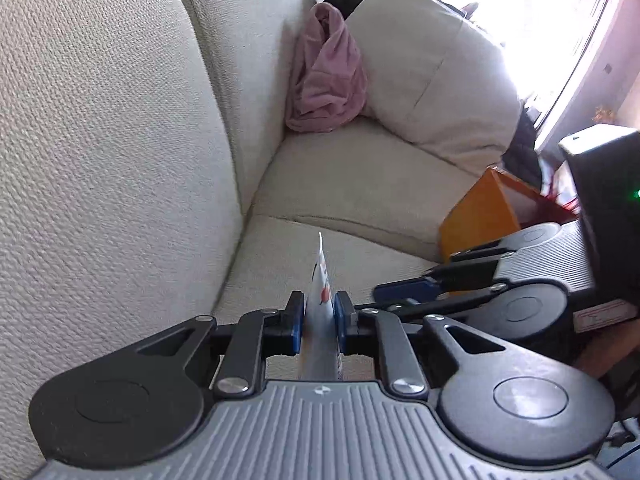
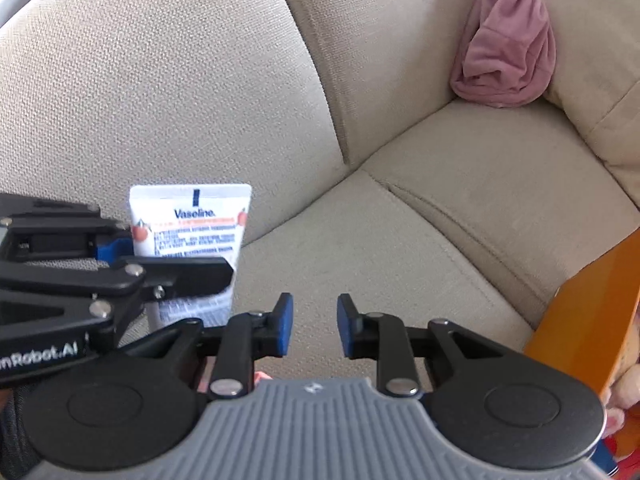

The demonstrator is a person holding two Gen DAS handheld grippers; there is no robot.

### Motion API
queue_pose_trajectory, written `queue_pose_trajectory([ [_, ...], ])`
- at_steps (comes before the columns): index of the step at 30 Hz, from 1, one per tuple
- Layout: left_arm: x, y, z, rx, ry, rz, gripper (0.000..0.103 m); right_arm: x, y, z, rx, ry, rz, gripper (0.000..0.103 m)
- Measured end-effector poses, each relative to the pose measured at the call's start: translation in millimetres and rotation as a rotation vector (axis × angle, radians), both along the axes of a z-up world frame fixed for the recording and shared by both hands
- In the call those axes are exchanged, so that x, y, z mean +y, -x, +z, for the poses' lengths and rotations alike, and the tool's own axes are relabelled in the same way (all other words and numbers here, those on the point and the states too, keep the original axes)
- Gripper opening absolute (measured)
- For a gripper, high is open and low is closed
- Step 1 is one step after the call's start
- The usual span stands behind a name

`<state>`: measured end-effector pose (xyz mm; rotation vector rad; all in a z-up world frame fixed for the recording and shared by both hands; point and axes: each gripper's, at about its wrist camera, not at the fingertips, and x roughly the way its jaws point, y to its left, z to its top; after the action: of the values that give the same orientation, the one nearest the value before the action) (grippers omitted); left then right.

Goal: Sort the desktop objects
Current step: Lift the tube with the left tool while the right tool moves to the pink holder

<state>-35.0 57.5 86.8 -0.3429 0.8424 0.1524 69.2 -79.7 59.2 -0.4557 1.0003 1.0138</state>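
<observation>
A white Vaseline tube [image 2: 190, 232] printed with blue lettering, an orange band and small red fruit stands out against the beige woven sofa [image 2: 400, 240]. A dusty-pink cloth [image 2: 506, 52] is bunched on the cushions, an orange box [image 2: 592, 312] alongside. The black grippers carry blue pads [image 2: 285, 326] and grey ribbed bodies.

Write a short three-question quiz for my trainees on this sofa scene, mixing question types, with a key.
1. True or false: the left tool is shut on the white Vaseline tube with orange print.
2. Multiple choice: the crumpled pink cloth lies
A. inside the orange cardboard box
B. in the corner of the beige fabric sofa, beside a cream cushion
C. between the right tool's pads
3. Fill in: the right tool holds ____.

Key: 1 true; 2 B; 3 nothing, its blue pads stand apart with only sofa behind them.
</observation>
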Motion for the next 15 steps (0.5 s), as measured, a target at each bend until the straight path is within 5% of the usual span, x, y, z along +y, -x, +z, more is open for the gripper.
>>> queue_pose_trajectory([
  [7, 3, 10, -10, 0.057, -0.006, 0.035, 0.018, 1, 13, -4, -0.007, 0.042, 0.050, 0.026],
  [15, 7, 13, 1, 0.006, -0.052, 0.075, 0.018, 0, 25, 0, 0.078, 0.080, 0.185, 0.027],
])
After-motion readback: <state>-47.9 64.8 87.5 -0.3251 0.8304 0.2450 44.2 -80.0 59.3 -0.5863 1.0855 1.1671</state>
